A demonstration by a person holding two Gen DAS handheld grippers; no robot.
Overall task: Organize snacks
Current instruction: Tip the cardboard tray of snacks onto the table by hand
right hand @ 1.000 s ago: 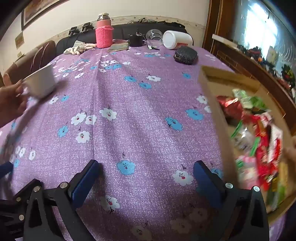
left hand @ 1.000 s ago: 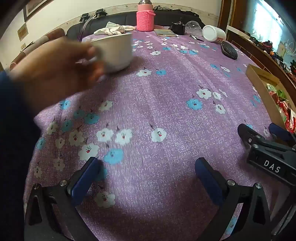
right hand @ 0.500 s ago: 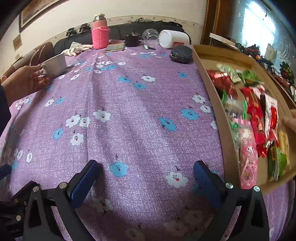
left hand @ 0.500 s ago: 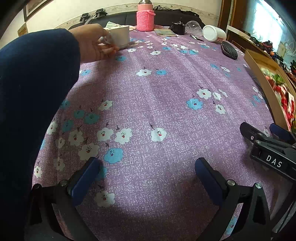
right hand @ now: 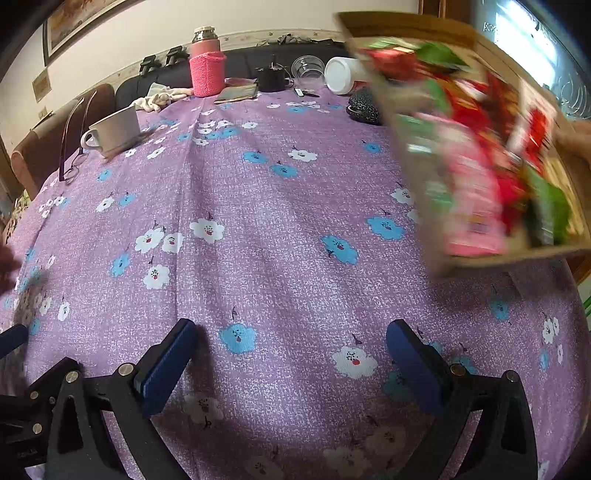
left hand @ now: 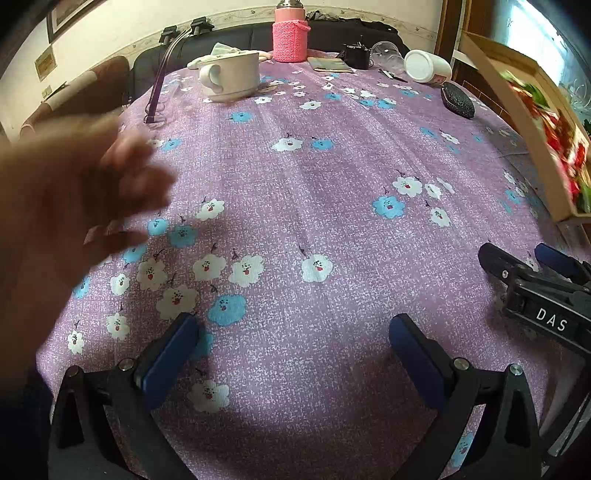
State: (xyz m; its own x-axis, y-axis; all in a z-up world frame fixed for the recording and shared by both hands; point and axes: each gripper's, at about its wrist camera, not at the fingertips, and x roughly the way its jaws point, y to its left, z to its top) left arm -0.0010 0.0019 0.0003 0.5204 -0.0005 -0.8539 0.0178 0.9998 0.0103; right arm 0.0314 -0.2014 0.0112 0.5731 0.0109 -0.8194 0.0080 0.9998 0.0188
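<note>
A cardboard box (right hand: pixel 491 260) full of red, green and pink snack packets (right hand: pixel 476 173) is lifted and tilted above the table's right side, blurred by motion; a hand holds its right edge. The box also shows in the left wrist view (left hand: pixel 517 114). My left gripper (left hand: pixel 291 347) is open and empty, low over the purple flowered tablecloth (left hand: pixel 314 184). My right gripper (right hand: pixel 290 350) is open and empty, to the left of and below the box. The right gripper also shows at the right edge of the left wrist view (left hand: pixel 543 280).
A white cup (left hand: pixel 231 75) stands at the far left; glasses (left hand: pixel 157 92) lie beside it. A pink sleeved bottle (left hand: pixel 290 31), a white jar (left hand: pixel 426 66), a black pouch (left hand: pixel 458 99) and small items line the far edge. A blurred bare hand (left hand: pixel 74 199) is at left.
The hand let go of the white cup at the far left and drew back toward me. The snack box rose off the table and tilted. Both grippers stayed still.
</note>
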